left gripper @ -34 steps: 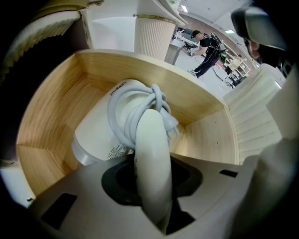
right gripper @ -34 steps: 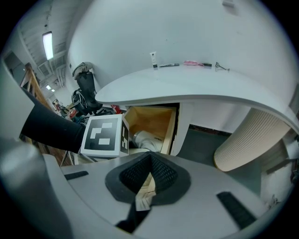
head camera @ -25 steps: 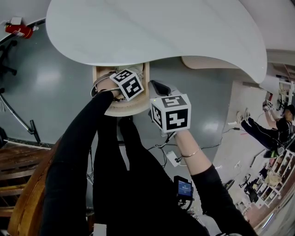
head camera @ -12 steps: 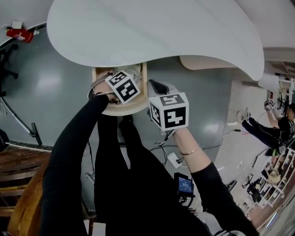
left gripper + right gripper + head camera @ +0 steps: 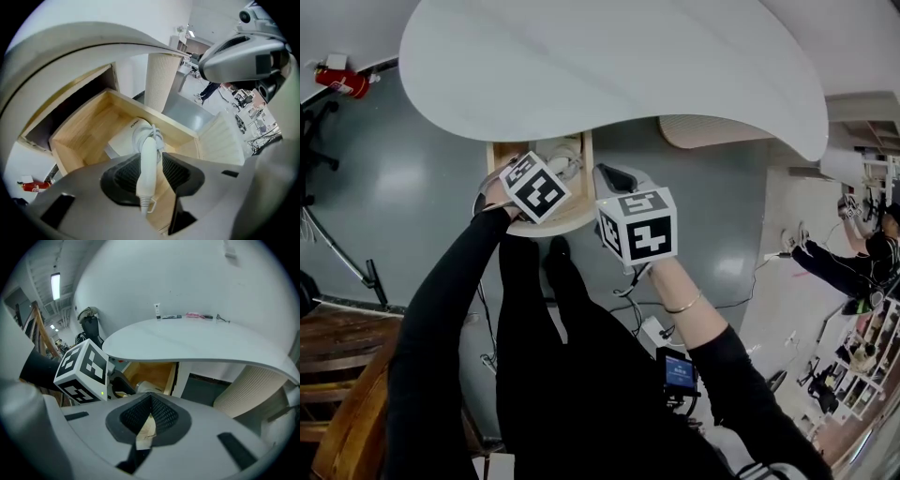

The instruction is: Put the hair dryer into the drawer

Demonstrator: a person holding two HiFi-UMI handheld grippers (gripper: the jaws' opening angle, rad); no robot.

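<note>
Right now we have the dryer (image 5: 143, 140) by its white handle, the left gripper's (image 5: 151, 164) jaws clamped on it. Its head, with the cord wound round, is low inside the open wooden drawer (image 5: 84, 136) under the white table (image 5: 609, 66). Our right gripper (image 5: 150, 403) hovers just to the right of the drawer — jaws together, gripping nothing.
</note>
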